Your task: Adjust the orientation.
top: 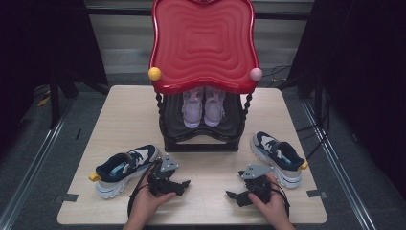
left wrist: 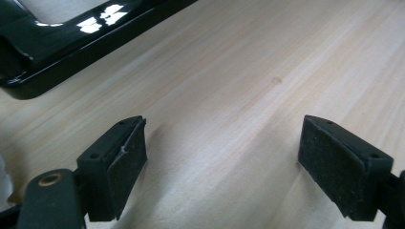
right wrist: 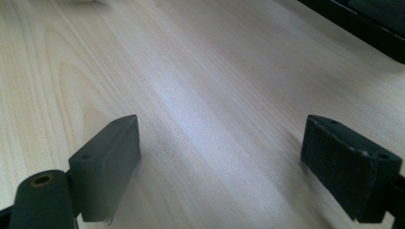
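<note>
Two navy-and-white sneakers with yellow heel tabs lie on the wooden table (top: 206, 201), one at the left (top: 125, 168) and one at the right (top: 278, 157). A pair of pale lilac sneakers (top: 203, 106) stands on the lower shelf of a black rack with a red top (top: 203, 43). My left gripper (top: 183, 184) rests low over the table just right of the left sneaker, jaws open and nothing between them (left wrist: 222, 162). My right gripper (top: 232, 196) sits left of the right sneaker, also open over bare wood (right wrist: 222, 162).
The rack's glossy black base (left wrist: 57, 52) lies a short way ahead of the left jaws, and its edge (right wrist: 377, 28) crosses the far right corner of the right gripper view. A yellow knob (top: 154, 73) and a pink knob (top: 256, 74) stick out from the red top.
</note>
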Action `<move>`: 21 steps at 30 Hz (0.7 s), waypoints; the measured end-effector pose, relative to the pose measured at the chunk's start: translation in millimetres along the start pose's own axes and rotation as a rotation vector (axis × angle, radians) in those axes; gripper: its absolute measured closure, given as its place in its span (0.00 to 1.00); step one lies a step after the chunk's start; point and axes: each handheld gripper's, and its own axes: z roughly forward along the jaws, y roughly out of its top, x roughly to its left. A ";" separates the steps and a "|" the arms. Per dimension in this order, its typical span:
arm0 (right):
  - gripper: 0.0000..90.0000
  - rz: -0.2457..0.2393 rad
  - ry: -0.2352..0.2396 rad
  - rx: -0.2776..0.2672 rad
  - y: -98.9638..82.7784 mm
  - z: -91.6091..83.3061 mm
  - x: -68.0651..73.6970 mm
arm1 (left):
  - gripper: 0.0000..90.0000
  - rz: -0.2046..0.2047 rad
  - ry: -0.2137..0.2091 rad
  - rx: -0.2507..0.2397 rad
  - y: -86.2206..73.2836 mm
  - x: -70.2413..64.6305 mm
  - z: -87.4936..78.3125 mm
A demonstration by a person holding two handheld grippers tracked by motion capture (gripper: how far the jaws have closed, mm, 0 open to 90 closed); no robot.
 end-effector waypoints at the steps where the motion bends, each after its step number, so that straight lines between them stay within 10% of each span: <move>1: 0.14 0.001 0.000 0.000 0.0 -0.1 0.0 | 0.18 0.003 -0.004 -0.003 0.6 0.3 -0.6; 21: 0.14 0.000 0.000 0.000 0.0 0.0 0.0 | 0.18 0.022 -0.014 0.009 21.5 12.8 -49.0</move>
